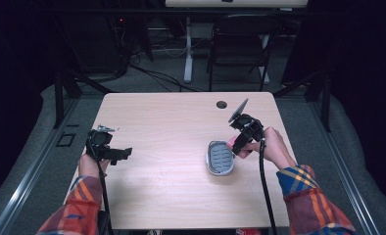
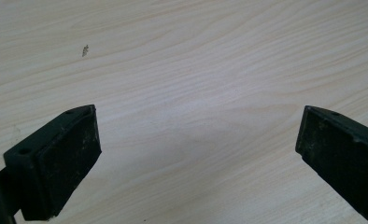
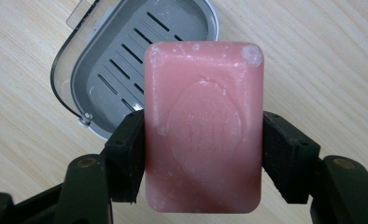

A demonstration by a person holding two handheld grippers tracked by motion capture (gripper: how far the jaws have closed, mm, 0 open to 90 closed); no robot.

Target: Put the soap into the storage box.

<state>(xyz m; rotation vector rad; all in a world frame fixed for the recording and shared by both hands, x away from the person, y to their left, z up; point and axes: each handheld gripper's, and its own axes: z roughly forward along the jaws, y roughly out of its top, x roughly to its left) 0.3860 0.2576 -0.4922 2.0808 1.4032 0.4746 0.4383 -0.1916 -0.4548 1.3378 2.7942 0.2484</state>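
We see a light wood table (image 1: pixel 181 191) from above, with a person's 2 hands coming in from the near edge, each in a plaid sleeve (image 1: pixel 311 198).

The right gripper (image 3: pixel 203 149) pinches a pink soap bar (image 3: pixel 203 126) between its 2 black jaws, 1 pad pressed on each long side. The bar has a stamped oval mark on its face and white flecks near its top corners. In the right gripper view it hangs above the near end of a grey soap dish (image 3: pixel 121 56), covering part of it; we cannot tell whether it touches the dish. The dish has slots in its floor and a clear rim, and it lies flat on the table. From above, the dish (image 1: pixel 220 157) sits right of centre, with the right gripper (image 1: pixel 241 145) just beside its right edge.

The left gripper (image 2: pixel 198 140) has its jaws spread wide over bare wood, gripping nothing. From above it (image 1: pixel 122 153) hovers at the table's left edge, well apart from the dish.
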